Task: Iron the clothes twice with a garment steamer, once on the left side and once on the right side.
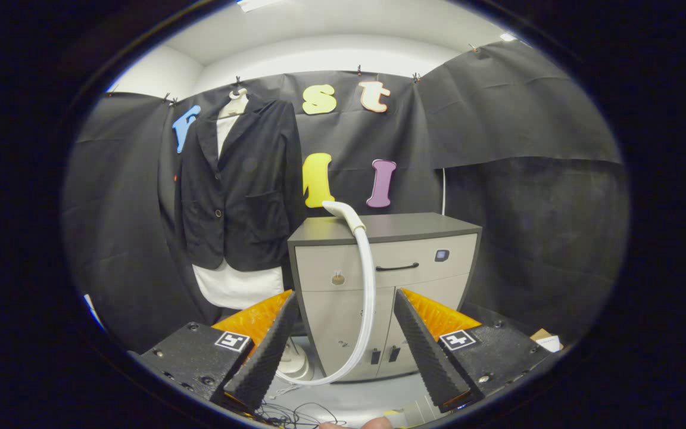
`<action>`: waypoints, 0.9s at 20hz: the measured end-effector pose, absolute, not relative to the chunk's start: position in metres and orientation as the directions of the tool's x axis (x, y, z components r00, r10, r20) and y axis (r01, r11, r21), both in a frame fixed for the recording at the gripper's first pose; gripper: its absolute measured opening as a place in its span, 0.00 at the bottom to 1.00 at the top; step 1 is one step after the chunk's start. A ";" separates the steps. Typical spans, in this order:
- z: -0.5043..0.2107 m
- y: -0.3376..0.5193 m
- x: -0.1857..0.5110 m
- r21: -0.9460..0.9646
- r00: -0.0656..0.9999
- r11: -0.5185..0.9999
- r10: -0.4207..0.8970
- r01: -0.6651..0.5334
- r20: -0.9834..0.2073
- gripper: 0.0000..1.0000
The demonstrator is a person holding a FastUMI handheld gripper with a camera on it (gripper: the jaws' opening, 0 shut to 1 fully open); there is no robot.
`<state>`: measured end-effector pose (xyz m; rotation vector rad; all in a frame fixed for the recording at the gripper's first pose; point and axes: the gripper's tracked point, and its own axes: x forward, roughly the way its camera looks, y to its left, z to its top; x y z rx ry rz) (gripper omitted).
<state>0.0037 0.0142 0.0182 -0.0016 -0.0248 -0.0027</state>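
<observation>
Tongs point(343, 345) spread wide, nothing held; the two fingers stand well apart with open air between them. Judgement: task not begun. Steamer not yet in hand, neither left nor right pass made, as far as the garment's look can tell (no steam or wet mark discernible).

Beyond the fingers, seen through the gap: the garment steamer's white hose point(368, 298) runs from the floor in a loop up the front of a grey cabinet point(432, 280). Its head point(343, 213) rests on the cabinet top, at the near left part. The steamer's base point(295, 363) looks to be the pale body on the floor just behind the left finger, partly hidden; cannot be certain.

The clothes: a dark blazer point(239, 185) over a white underlayer point(236, 286), hung on a form against the black cloth wall, left of the cabinet and just beside it, well beyond the left finger. Front faces the camera, buttoned.

What is left: reach the head, close on it, carry it to the blazer, stroke one side, then the other.

In the way: the hose crosses the cabinet's drawer handle point(398, 267) and doors; lifting the head will drag it. The cabinet corner sits close to the blazer's right side, which may crowd that pass. Loose dark cables point(295, 414) lie on the floor below the fingers. Some paper or card point(548, 341) beyond the right finger, clear of the path.
</observation>
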 end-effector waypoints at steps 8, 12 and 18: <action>0.044 0.012 0.026 0.037 1.000 0.999 -0.007 0.007 0.000 1.00; 0.067 -0.007 0.069 0.042 1.000 0.999 -0.001 0.002 -0.023 1.00; 0.115 -0.035 0.171 -0.022 0.997 0.999 0.046 -0.048 -0.065 1.00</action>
